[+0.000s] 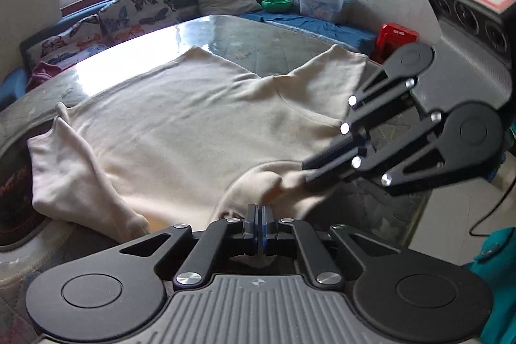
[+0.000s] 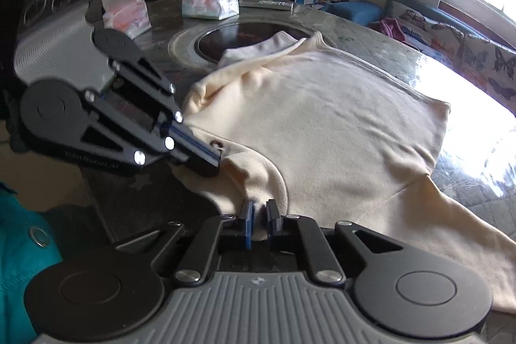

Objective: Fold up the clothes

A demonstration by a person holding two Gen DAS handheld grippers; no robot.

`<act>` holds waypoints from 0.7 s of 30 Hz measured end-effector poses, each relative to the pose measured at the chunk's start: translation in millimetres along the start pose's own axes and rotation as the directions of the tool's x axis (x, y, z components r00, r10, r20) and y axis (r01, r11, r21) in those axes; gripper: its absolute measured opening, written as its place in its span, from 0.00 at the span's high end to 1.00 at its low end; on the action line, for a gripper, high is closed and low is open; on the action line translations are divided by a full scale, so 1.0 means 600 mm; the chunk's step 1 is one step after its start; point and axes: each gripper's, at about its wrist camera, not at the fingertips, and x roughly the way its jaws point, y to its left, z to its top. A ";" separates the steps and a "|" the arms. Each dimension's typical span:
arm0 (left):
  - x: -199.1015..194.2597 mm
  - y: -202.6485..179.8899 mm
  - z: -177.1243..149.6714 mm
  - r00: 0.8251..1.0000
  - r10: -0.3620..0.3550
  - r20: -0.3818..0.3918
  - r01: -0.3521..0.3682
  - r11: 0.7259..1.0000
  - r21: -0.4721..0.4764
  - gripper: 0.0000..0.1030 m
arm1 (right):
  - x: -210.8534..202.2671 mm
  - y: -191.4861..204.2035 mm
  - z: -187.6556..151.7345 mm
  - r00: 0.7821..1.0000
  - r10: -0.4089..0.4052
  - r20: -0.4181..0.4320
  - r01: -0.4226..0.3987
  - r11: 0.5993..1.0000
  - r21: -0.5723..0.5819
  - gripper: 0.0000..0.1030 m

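Observation:
A cream sweatshirt (image 1: 180, 134) (image 2: 338, 118) lies spread flat on the glass-topped table (image 1: 225, 31) (image 2: 354, 21), one sleeve trailing off each side. At its near edge, by the neck opening with a metal eyelet (image 2: 219, 144), my left gripper (image 1: 259, 211) (image 2: 211, 162) is shut on a fold of the cloth. A little to the right of it my right gripper (image 2: 259, 213) (image 1: 304, 173) pinches a bunched fold of the same edge, with fabric showing between its blue pads (image 2: 247, 218).
A dark round inset (image 2: 238, 37) (image 1: 16, 182) sits in the table under one sleeve. Two tissue packs (image 2: 209, 4) (image 2: 127, 12) lie beyond it. Butterfly cushions (image 1: 135, 8), a clear box (image 1: 322, 2) and a red stool (image 1: 396, 34) line the far bench. A person's teal clothing (image 2: 19, 247) is close by.

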 end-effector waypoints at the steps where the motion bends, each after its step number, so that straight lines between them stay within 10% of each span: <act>1: -0.002 0.002 0.001 1.000 -0.006 0.001 0.006 1.000 -0.004 0.97 | -0.004 -0.004 0.003 1.000 0.013 0.005 -0.013 1.000 0.011 0.89; 6: -0.023 0.026 0.016 0.999 0.006 0.037 -0.004 0.999 -0.042 0.94 | -0.019 -0.027 0.026 0.996 -0.014 0.084 0.008 0.998 0.066 0.84; 11: -0.025 0.082 0.050 0.983 0.173 0.055 -0.164 0.978 -0.130 0.78 | 0.011 -0.046 0.042 0.992 -0.039 0.116 0.027 0.994 0.104 0.84; 21: 0.057 0.256 0.124 0.901 0.432 -0.031 -0.411 0.830 -0.377 0.52 | 0.059 -0.015 0.030 0.998 -0.008 0.065 0.006 0.999 0.035 0.80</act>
